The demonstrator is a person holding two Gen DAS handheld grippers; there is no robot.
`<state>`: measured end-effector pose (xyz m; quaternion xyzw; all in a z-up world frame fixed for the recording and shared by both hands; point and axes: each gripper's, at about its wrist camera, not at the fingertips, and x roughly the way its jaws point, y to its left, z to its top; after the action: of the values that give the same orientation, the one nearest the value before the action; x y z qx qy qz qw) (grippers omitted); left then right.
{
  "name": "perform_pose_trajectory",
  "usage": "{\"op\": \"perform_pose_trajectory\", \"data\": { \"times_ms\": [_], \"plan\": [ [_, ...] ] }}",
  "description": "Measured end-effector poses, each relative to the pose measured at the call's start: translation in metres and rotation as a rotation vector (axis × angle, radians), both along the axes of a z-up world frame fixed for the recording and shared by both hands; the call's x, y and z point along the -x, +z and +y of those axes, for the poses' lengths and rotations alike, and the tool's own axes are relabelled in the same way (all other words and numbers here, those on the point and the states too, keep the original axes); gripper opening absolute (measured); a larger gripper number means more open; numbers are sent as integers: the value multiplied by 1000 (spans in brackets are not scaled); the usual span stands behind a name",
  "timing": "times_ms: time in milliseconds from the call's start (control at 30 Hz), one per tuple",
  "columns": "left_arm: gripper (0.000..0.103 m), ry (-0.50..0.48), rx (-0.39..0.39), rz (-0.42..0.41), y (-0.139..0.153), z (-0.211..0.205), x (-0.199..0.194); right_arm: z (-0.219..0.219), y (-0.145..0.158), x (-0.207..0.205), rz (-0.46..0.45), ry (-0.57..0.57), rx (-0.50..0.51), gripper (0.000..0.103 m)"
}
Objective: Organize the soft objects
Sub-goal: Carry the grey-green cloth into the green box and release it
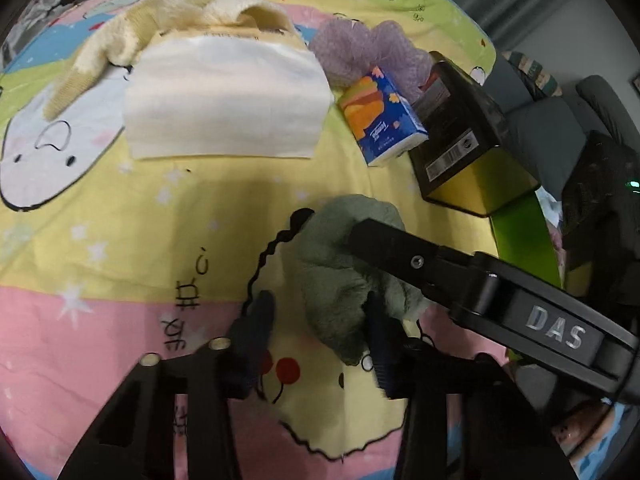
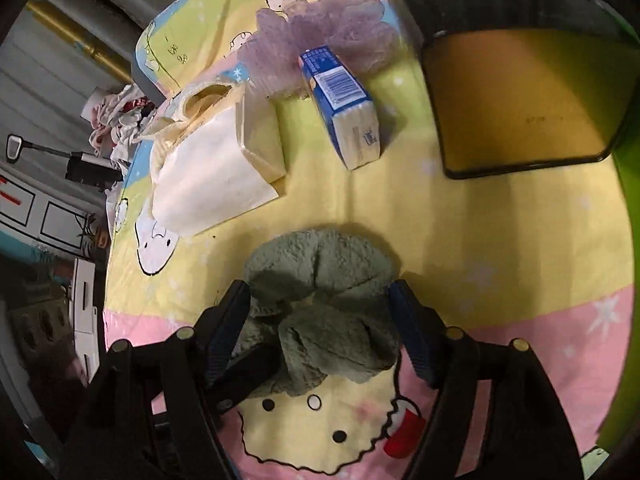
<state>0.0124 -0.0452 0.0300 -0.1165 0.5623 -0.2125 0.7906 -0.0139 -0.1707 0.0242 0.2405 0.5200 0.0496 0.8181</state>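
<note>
Both my claws sit at the crumpled green cloth (image 2: 320, 304) in the middle of the cartoon bedsheet (image 1: 120, 240).

My right claw (image 2: 320, 320) stands spread around the cloth, its blue pads flanking the bunched folds without clearly squeezing them. My left claw (image 1: 316, 316) is at the cloth's near edge; one finger (image 1: 260, 320) stands clear on the sheet, the other touches the cloth, so I cannot tell if it pinches. Beyond lie a blue tissue pack (image 1: 380, 120), a white tissue bundle (image 1: 228, 100) under a cream knit (image 1: 120, 48), a purple mesh pouf (image 2: 320, 28), and a dark tin box (image 2: 520, 100), open.
</note>
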Motion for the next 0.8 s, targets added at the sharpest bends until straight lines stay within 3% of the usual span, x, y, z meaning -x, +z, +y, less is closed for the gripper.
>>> {"op": "perform_pose_trajectory", "data": {
  "times_ms": [67,133,233,367,533,633,800],
  "plan": [
    [33,-7,16,-31,2,-3,1,2,-2,-1,1,16,-35,38],
    [31,-14,24,-54,5,-6,2,3,-4,0,6,9,-29,33],
    [30,-23,7,-97,11,-12,5,3,3,3,-16,27,-94,16],
    [29,-50,12,-200,37,-18,13,5,31,16,-111,33,-81,16],
    [29,-107,90,-330,79,-36,26,-14,73,39,-243,-8,-70,17],
    [29,-148,150,-376,98,-59,31,-36,101,57,-338,-42,-21,19],
    [29,-268,199,-428,116,-109,40,-80,126,87,-412,-170,64,19]
  ]
}}
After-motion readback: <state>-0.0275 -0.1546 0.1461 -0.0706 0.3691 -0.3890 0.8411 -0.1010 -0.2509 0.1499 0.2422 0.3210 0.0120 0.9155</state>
